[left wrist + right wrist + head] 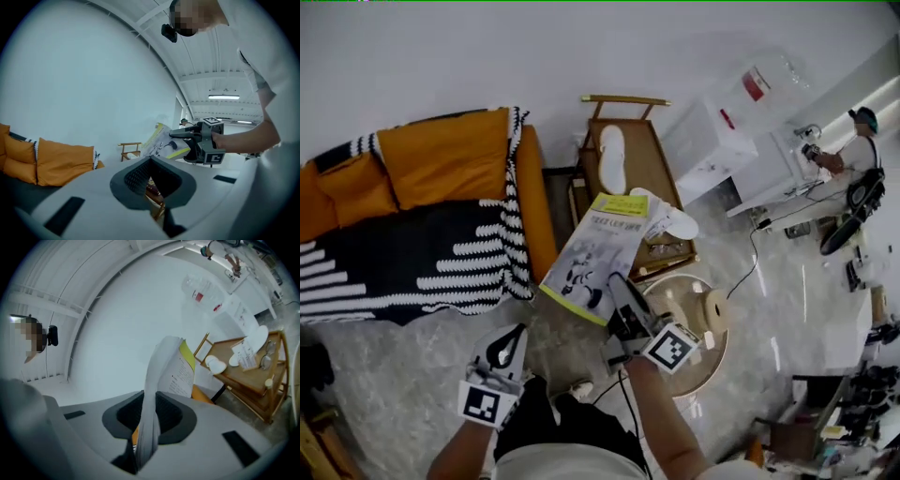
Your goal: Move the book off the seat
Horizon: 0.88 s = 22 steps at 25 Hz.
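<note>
The book [595,253], white with a yellow-green edge and a cartoon cover, hangs in the air between the sofa [441,225] and a wooden side table [654,178]. My right gripper [619,292] is shut on its lower edge, and in the right gripper view its pages [171,373] rise straight up from between the jaws of the right gripper [145,427]. Lower left, over the stone floor, my left gripper [508,345] is held with its jaws together and nothing in them. The left gripper view shows the book [164,143] beyond the left gripper [150,187].
The sofa carries orange cushions [445,155] and a black-and-white striped blanket [412,258]. White slippers [611,157] and glasses lie on the side table. A round low table [717,361] with a tape roll [712,314] stands under my right arm. White boxes [712,141] and a person [853,155] are at the back right.
</note>
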{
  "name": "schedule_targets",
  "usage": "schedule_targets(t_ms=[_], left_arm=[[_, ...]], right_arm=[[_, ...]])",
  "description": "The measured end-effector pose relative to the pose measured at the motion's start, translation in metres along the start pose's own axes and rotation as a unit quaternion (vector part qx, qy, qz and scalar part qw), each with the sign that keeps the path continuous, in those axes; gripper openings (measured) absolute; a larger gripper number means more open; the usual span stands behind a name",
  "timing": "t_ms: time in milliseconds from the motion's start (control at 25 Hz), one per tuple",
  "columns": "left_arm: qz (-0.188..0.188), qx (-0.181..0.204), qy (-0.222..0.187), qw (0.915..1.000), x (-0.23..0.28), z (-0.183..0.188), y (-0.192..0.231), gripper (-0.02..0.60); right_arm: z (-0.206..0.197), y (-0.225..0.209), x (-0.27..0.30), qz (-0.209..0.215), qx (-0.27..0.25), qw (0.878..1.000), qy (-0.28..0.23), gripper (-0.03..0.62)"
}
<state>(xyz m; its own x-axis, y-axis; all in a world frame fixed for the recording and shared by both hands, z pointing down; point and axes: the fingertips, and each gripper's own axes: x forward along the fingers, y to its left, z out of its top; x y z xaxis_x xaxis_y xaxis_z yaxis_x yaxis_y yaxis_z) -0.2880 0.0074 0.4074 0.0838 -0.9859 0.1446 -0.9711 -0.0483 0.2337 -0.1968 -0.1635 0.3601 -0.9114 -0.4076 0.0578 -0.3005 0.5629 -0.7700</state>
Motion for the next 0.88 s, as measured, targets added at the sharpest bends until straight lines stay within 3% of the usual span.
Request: schedule_targets(t_ms=[360, 600, 880], left_arm=[[-0.126, 0.04, 0.011, 0.9912, 0.069, 0.011, -0.167, 0.014], [-0.174, 0.07, 0.005, 0.9822, 0.088, 0.014, -0.271, 0.014], [-0.217, 0.095, 0.016, 0.9713, 0.111, 0.01, -0.362, 0.014]], right_arm=[[0.082, -0.046, -0.199, -0.07, 0.002, 0.992, -0.104, 0.083], [0.098, -0.081, -0.331, -0.12, 0.023, 0.982, -0.145, 0.084], [0.109, -0.112, -0.449, -0.165, 0.035, 0.966, -0.197, 0.084]])
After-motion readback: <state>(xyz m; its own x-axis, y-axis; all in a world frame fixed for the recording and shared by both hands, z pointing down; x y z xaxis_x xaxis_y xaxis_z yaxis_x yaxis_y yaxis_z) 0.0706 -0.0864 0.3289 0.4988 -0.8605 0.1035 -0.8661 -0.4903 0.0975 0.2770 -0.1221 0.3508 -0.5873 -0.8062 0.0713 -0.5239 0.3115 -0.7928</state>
